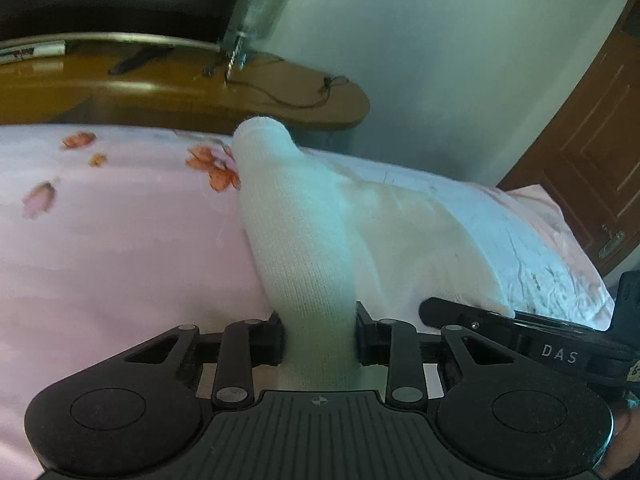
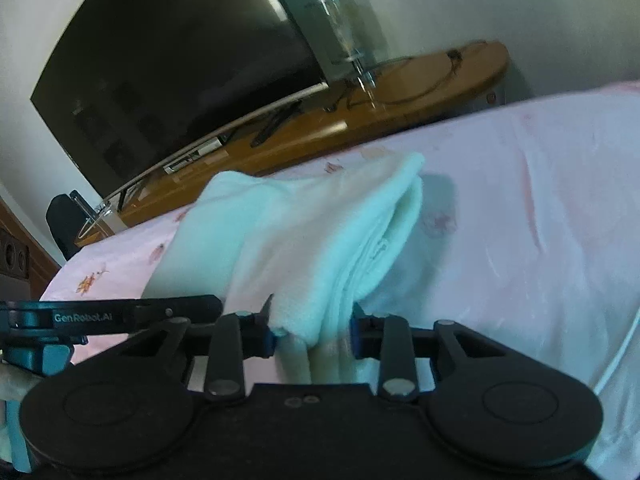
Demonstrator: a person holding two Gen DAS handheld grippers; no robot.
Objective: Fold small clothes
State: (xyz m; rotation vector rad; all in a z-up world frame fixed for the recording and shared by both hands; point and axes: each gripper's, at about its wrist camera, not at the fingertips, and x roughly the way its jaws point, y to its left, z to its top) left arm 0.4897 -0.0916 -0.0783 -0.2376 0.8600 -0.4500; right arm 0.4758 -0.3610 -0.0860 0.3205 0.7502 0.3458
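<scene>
A white sock (image 1: 296,240) stretches away from the left gripper (image 1: 320,340), whose two fingers are clamped on one end of it, the knit bunched tight between the black pads. The far end of the sock (image 2: 280,236) rises over the pink floral bedsheet (image 1: 120,240), rounded and closed like a toe. Beside it a second stretch of white fabric (image 1: 420,248) lies lower and flatter on the bed; whether it is a second sock or part of the same one is hard to tell. In the right wrist view the right gripper (image 2: 312,336) is closed on a thick bundle of the same white knit, several layers pinched together between its fingers, with the folded edge showing on the right side. The two grippers are close together: the right gripper (image 1: 520,332) reaches in from the right edge of the left wrist view, and the left gripper (image 2: 120,314) pokes in from the left of the right wrist view.

The bedsheet (image 2: 520,220) is rumpled, with orange flower prints. Past the bed stands a glossy wooden TV stand (image 1: 200,88) with a loose cable (image 1: 304,96) on it, a big dark television (image 2: 168,72), and a clear glass panel (image 2: 348,28). A brown wooden door (image 1: 592,152) stands at the right.
</scene>
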